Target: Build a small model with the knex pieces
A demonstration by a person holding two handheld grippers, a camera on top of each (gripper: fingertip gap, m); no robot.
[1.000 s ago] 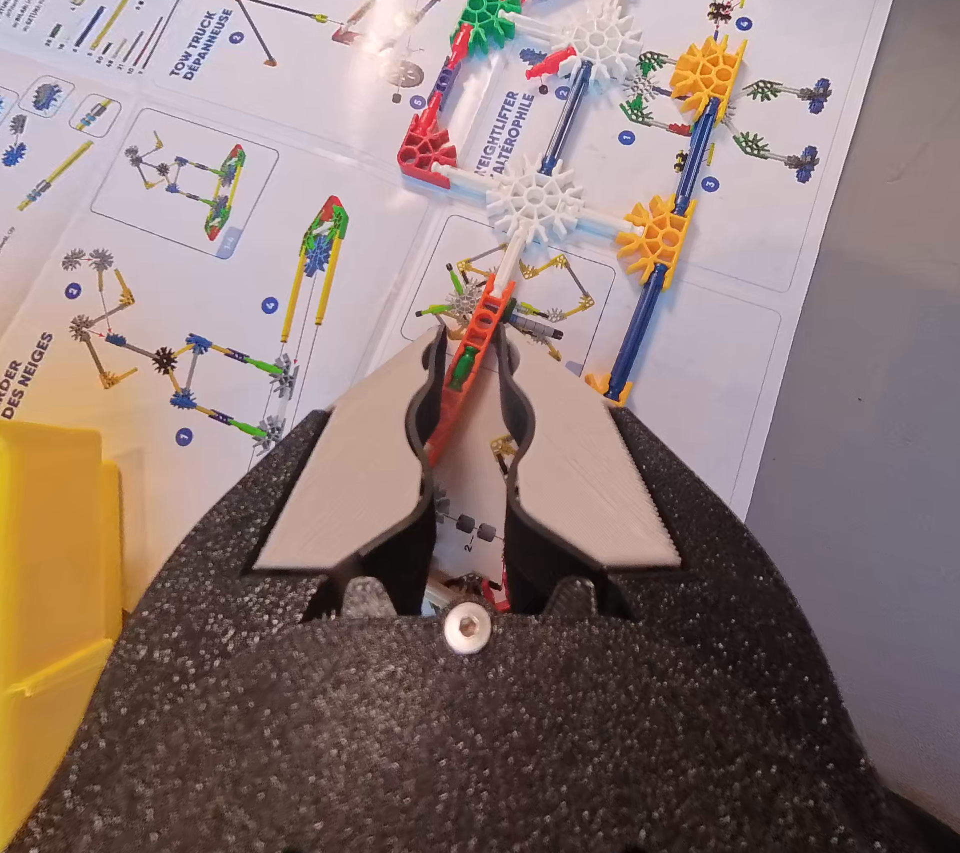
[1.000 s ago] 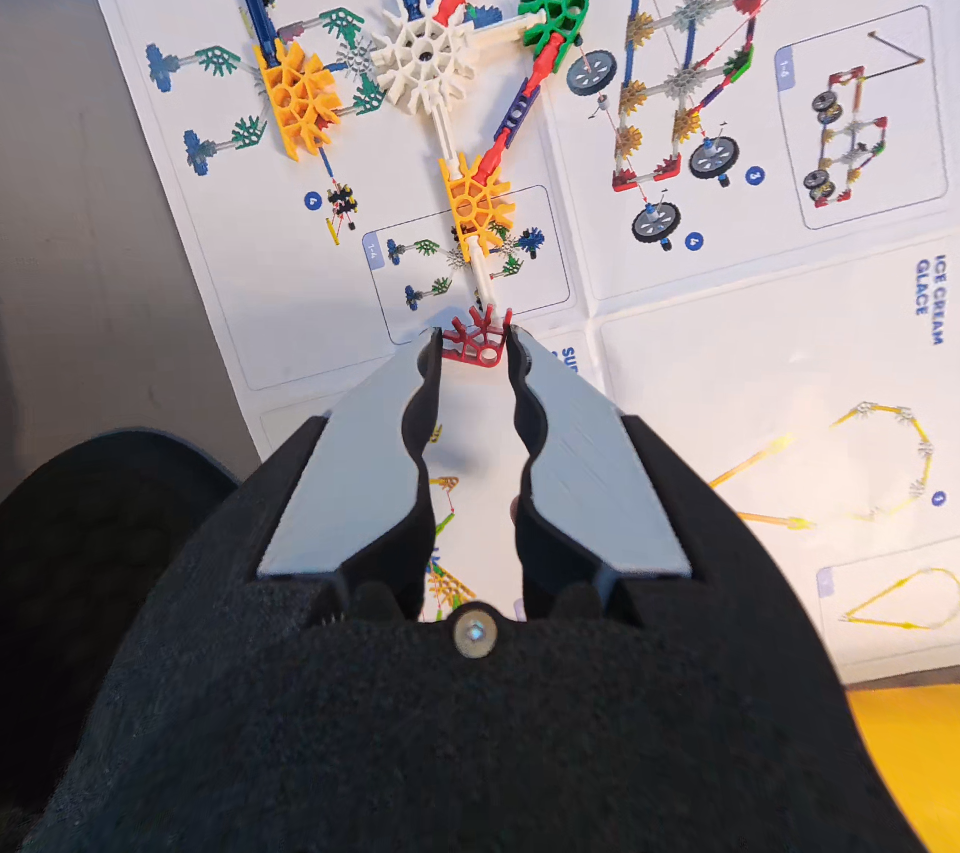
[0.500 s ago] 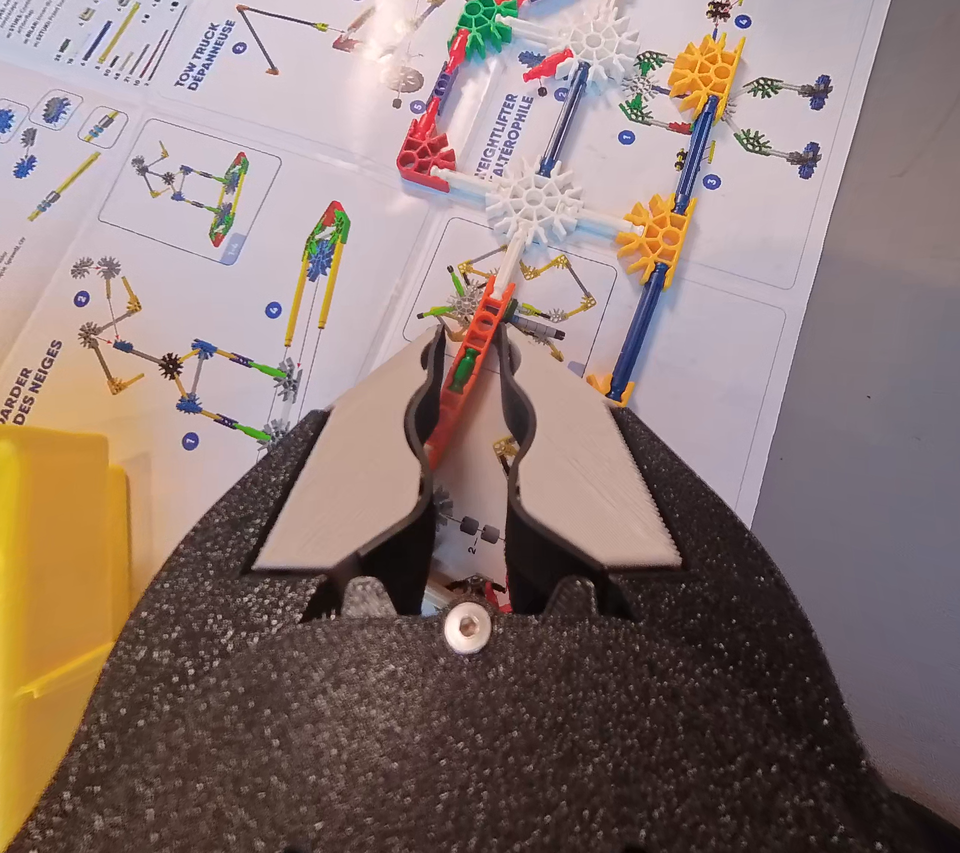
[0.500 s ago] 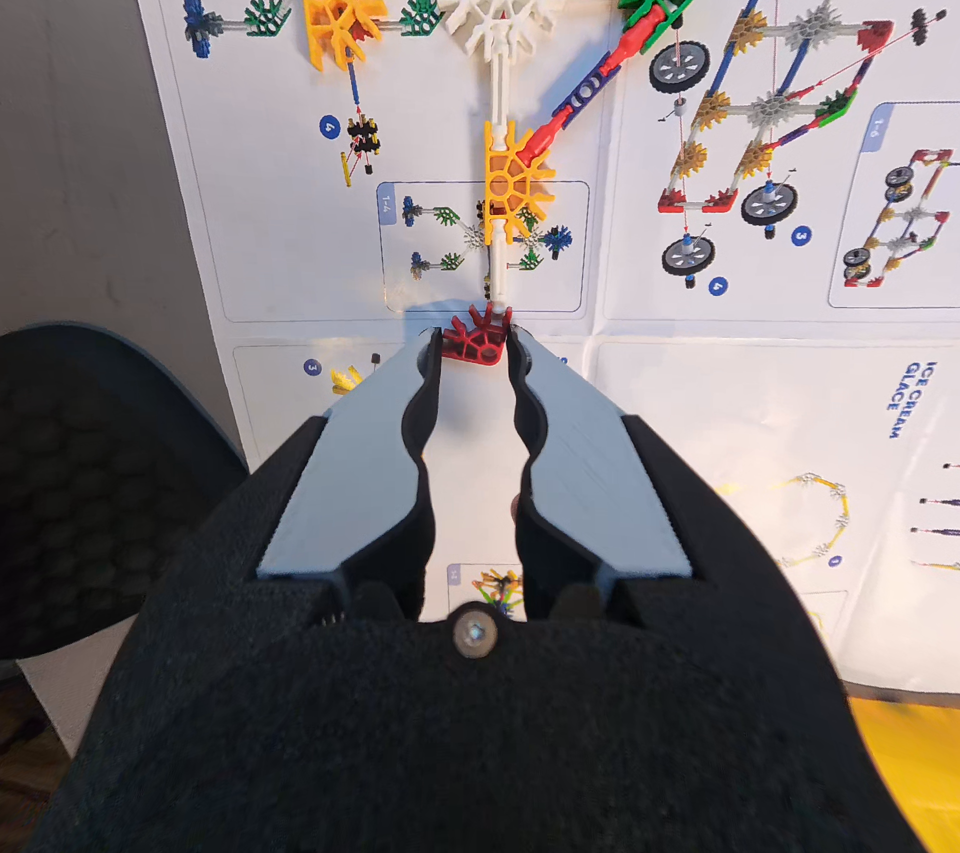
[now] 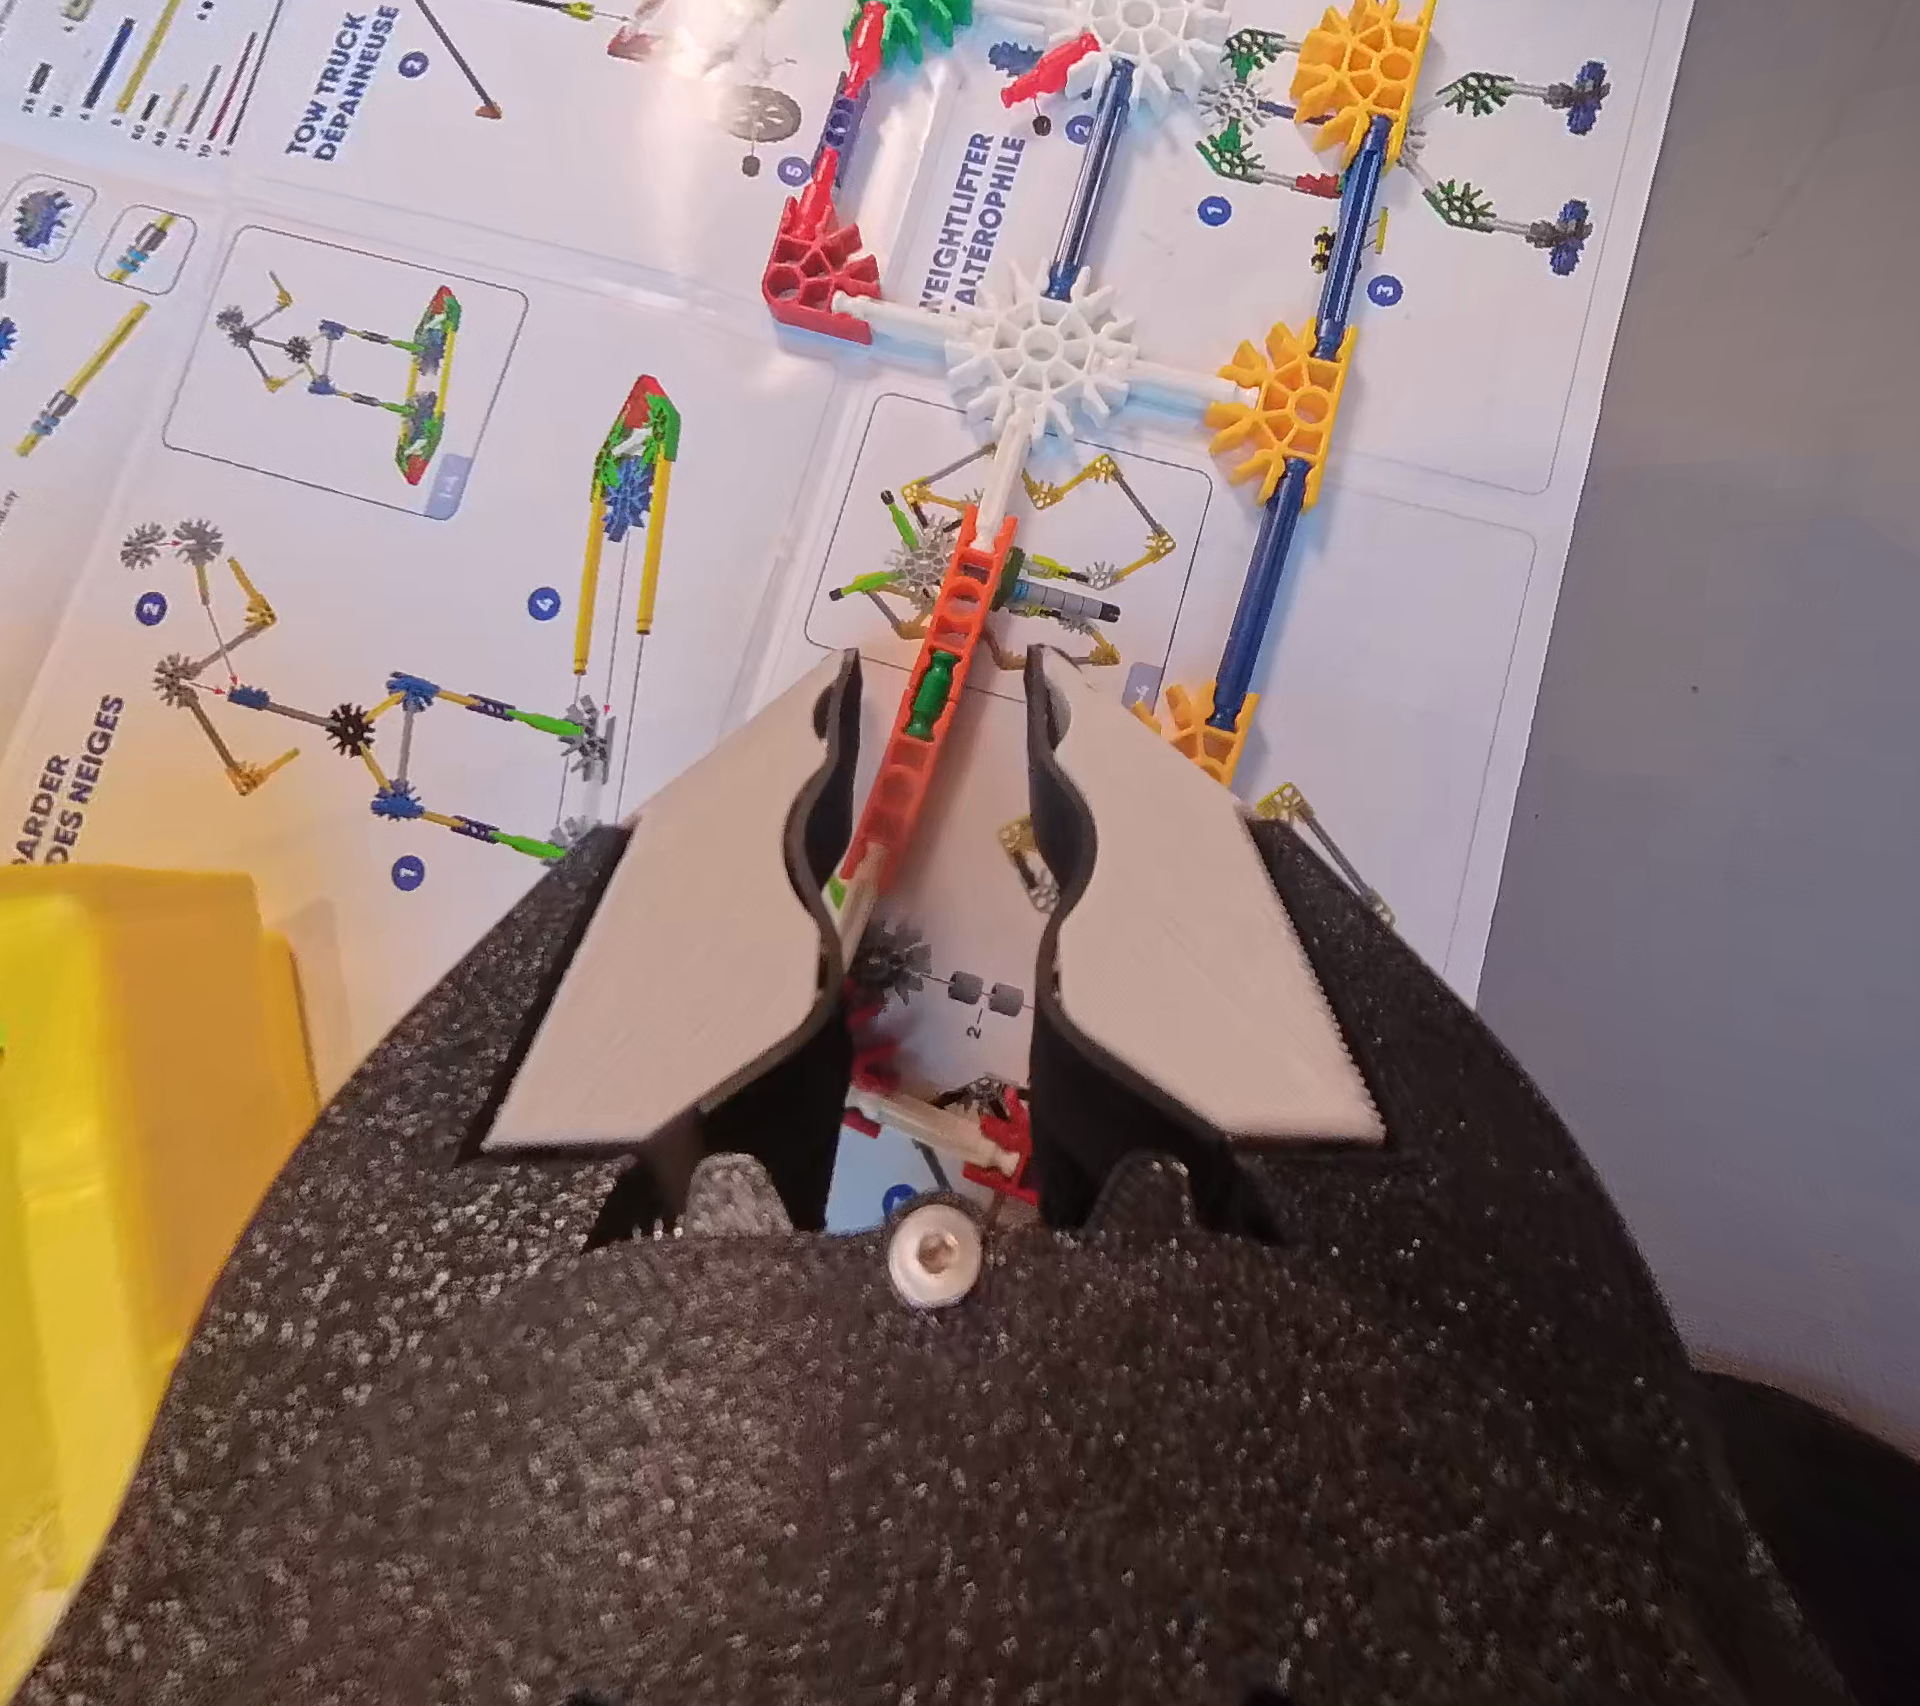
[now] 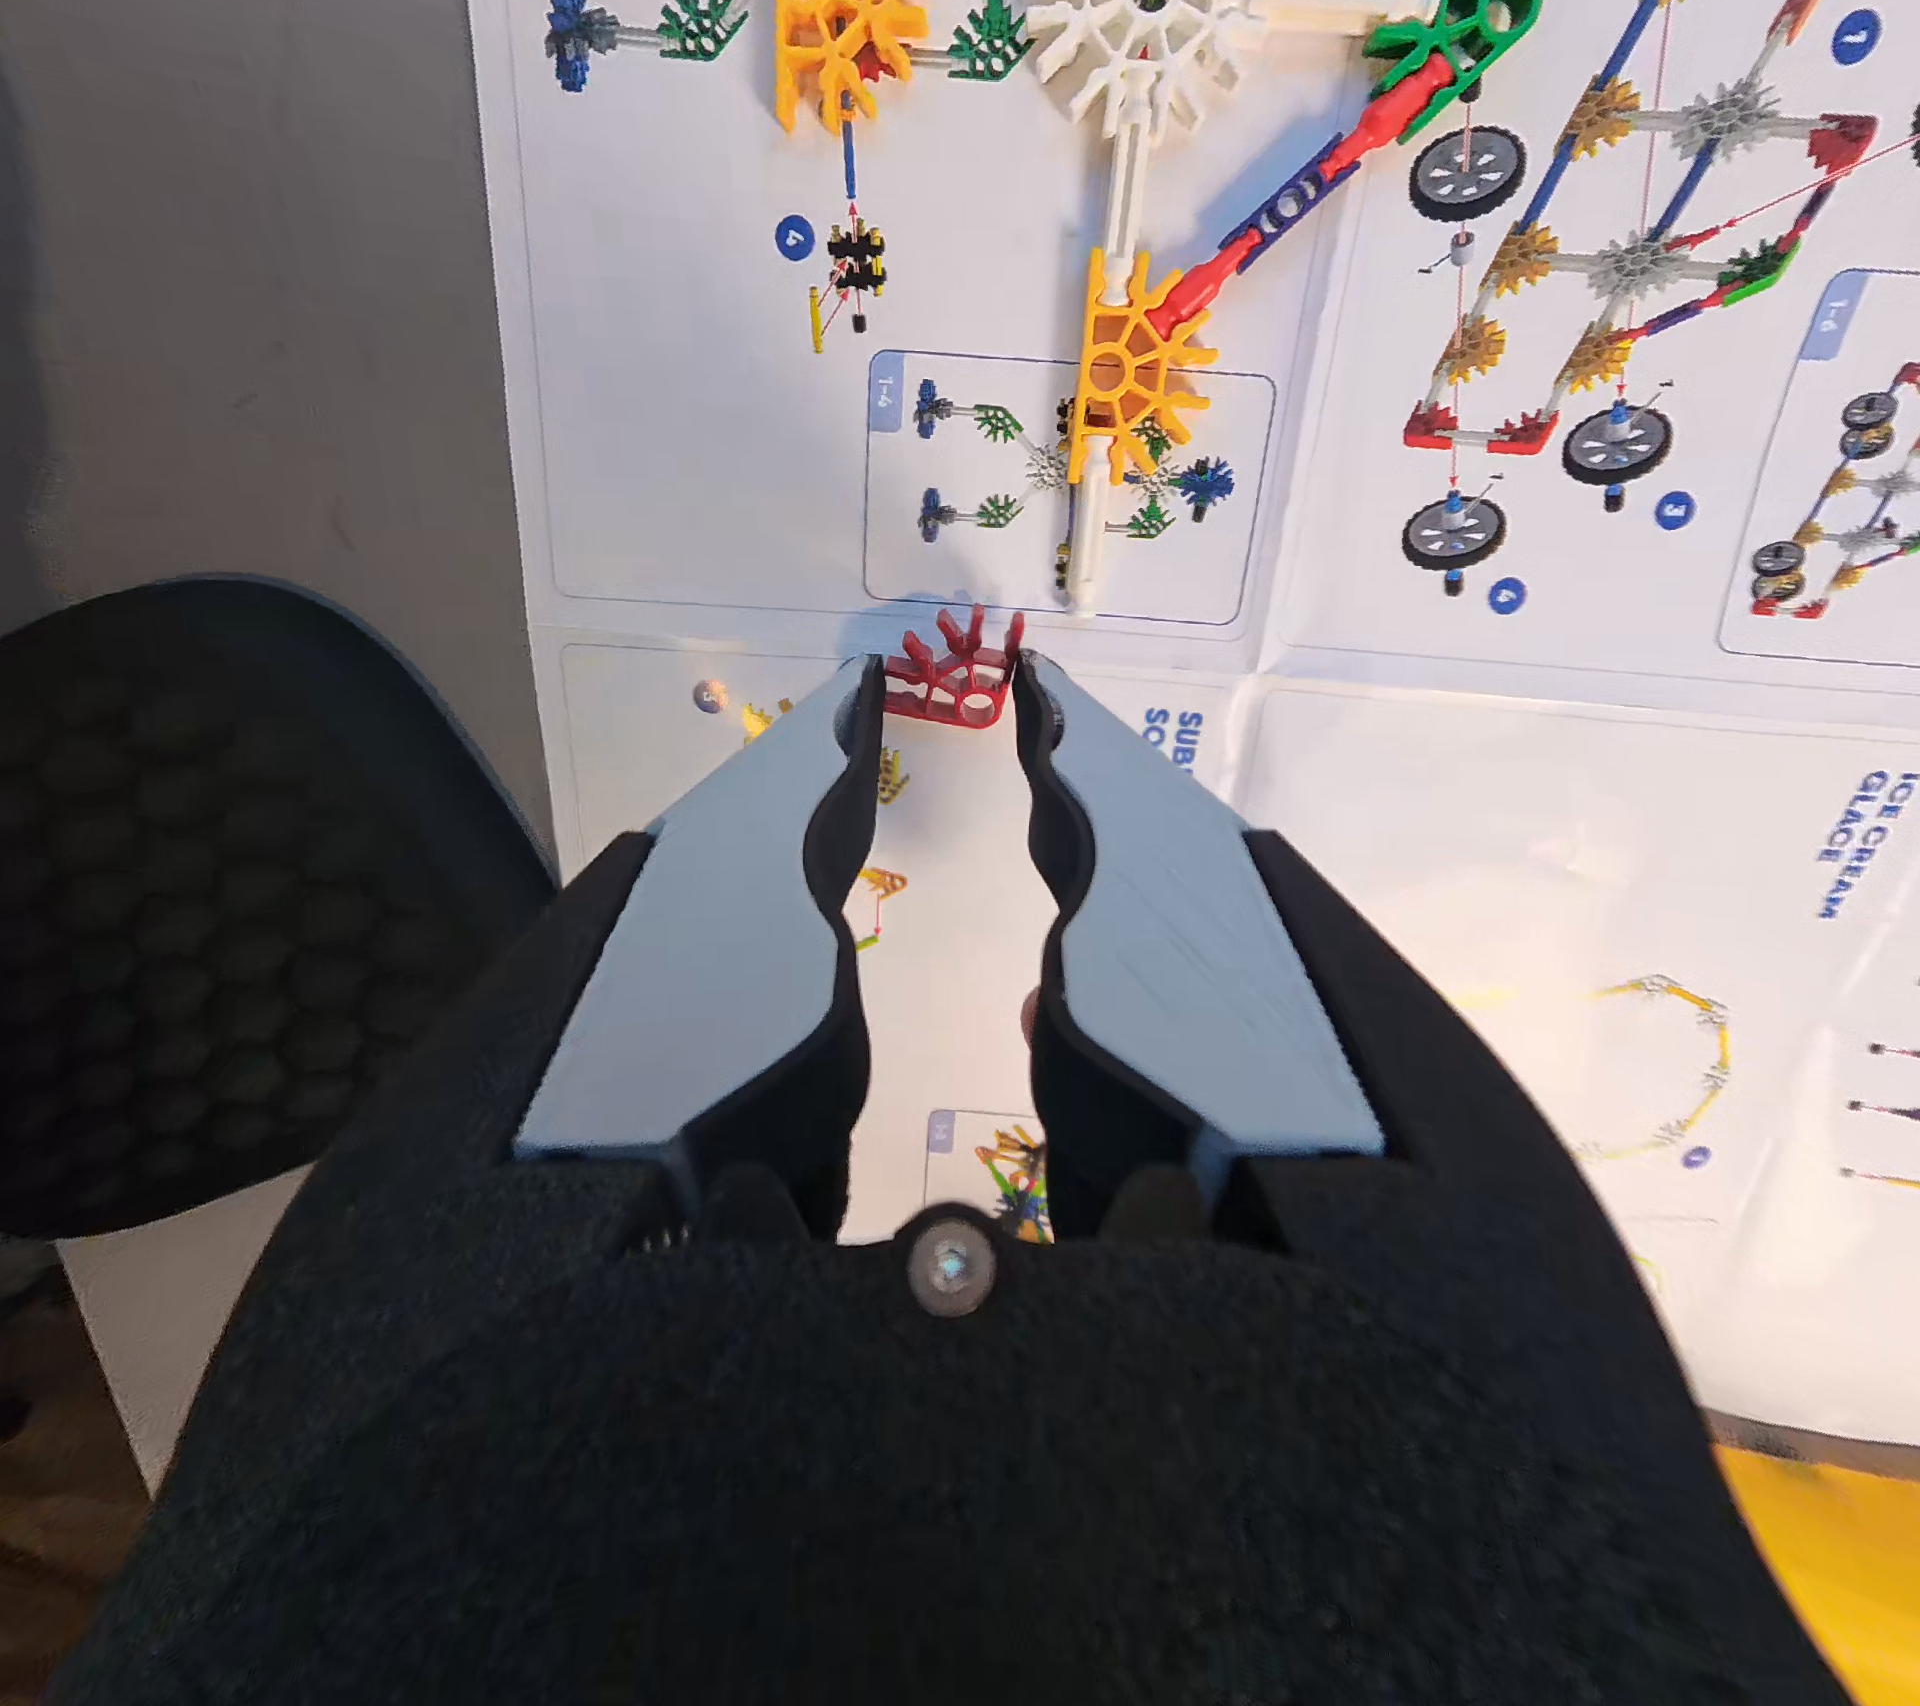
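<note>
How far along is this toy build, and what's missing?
Done: a flat frame of connectors and rods lies joined on the instruction sheet. In hand: the right gripper pinches a small red connector between its fingers, just short of a bare white rod end. The left gripper stands open around the frame's orange piece. Left: that rod end likely still needs its connector.

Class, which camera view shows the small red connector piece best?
The right wrist view: the red connector sits clear and sharp between the right gripper fingertips. The left wrist view does not show that piece.
</note>
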